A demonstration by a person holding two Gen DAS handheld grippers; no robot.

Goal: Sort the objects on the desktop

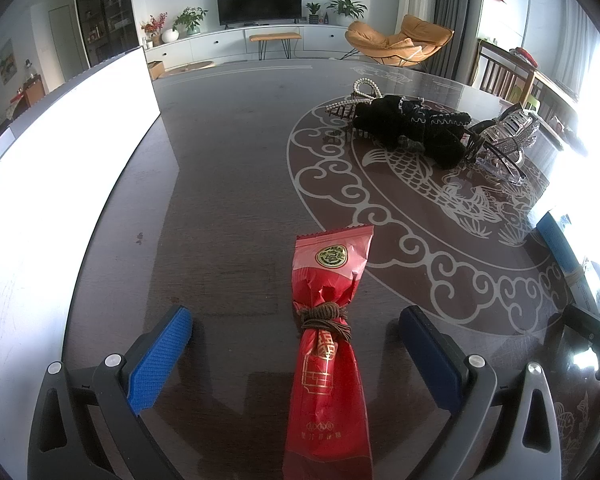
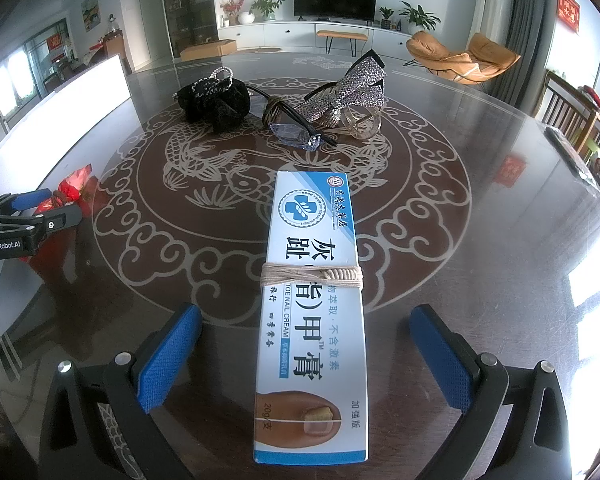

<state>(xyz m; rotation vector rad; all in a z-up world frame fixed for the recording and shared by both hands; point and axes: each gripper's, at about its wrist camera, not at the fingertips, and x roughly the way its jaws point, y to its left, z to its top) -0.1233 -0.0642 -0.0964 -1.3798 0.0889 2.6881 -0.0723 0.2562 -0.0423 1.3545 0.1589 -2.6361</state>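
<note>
A red snack packet (image 1: 328,344) tied with brown cord lies on the dark table between the spread fingers of my left gripper (image 1: 296,338), which is open and does not touch it. A blue-and-white nail cream box (image 2: 314,300) wound with beige cord lies between the fingers of my right gripper (image 2: 306,338), also open. In the right wrist view the left gripper (image 2: 28,216) shows at the left edge with the red packet (image 2: 74,186) beside it. The cream box (image 1: 560,248) peeks in at the right of the left wrist view.
Further back on the table lies a pile: a black scrunchie (image 2: 216,102), a pearl hair clip (image 1: 354,100), a rhinestone bow clip (image 2: 352,88) and clear glasses (image 2: 296,134). A white box (image 1: 60,152) stands along the left edge. Wooden chairs (image 2: 572,116) stand at the right.
</note>
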